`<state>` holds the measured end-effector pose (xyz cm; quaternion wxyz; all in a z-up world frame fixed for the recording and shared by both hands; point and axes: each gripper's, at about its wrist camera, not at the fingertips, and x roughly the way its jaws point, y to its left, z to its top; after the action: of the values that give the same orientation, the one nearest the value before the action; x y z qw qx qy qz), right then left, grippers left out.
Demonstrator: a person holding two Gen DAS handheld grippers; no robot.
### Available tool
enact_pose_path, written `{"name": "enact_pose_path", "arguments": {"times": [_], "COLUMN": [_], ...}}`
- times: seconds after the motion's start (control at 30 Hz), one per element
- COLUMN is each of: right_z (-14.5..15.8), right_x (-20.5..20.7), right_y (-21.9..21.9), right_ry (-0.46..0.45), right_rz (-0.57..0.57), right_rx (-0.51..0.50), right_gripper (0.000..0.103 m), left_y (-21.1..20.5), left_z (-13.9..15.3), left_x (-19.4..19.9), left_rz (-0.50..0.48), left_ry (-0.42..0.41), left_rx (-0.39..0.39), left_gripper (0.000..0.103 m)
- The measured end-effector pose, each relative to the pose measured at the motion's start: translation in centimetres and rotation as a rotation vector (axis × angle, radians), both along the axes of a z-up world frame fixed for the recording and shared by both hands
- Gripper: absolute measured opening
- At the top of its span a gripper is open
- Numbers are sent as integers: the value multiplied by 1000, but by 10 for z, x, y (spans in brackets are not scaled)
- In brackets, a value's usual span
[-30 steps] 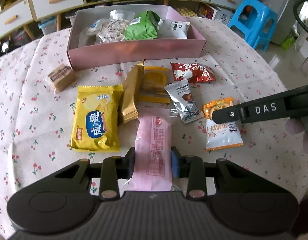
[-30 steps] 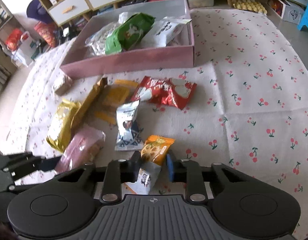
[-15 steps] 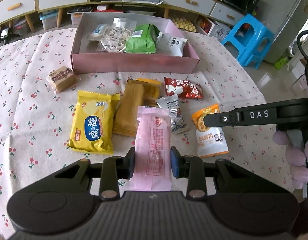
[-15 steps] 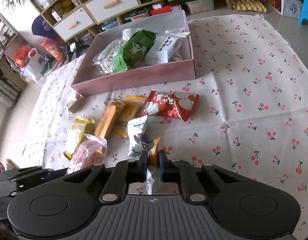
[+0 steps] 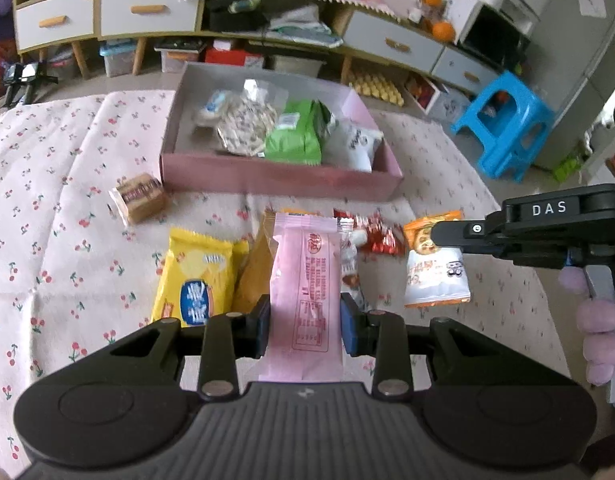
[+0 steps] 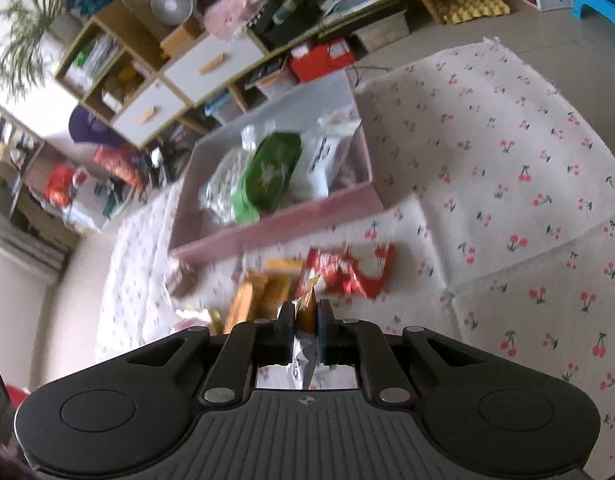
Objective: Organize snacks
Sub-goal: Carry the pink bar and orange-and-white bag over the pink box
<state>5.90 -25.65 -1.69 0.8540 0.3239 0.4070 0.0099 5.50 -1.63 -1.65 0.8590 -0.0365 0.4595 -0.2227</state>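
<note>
Home living room indicated: cherry-print tablecloth (image 5: 59, 184), low cabinet with white drawers (image 5: 107, 12), blue plastic stool (image 5: 507, 128), potted plant (image 6: 31, 28), fan (image 6: 173, 4).

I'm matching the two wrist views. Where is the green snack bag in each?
Left wrist: green bag sits upper centre, inside the pink box, toward its right half.
Right wrist: green bag sits left of centre, in the same box.
Shared landmark: the red packet lying before the box.
</note>
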Motion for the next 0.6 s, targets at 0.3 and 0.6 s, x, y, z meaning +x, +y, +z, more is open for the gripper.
{"name": "enact_pose_path", "arguments": {"times": [0.3, 0.6], "right_z": [12, 5], "right_x": [14, 47], "right_y": [-26, -42], "right_ry": [-77, -141], "right_rz": [-110, -209], "right_rx": [94, 183], "right_gripper": [10, 10], "left_y": [11, -2], "left_z": [15, 30], "left_x": [31, 92], "left_rz": [118, 162], "left_ry": [-26, -135], "left_rx": [-41, -8], "left_gripper": [31, 31]}}
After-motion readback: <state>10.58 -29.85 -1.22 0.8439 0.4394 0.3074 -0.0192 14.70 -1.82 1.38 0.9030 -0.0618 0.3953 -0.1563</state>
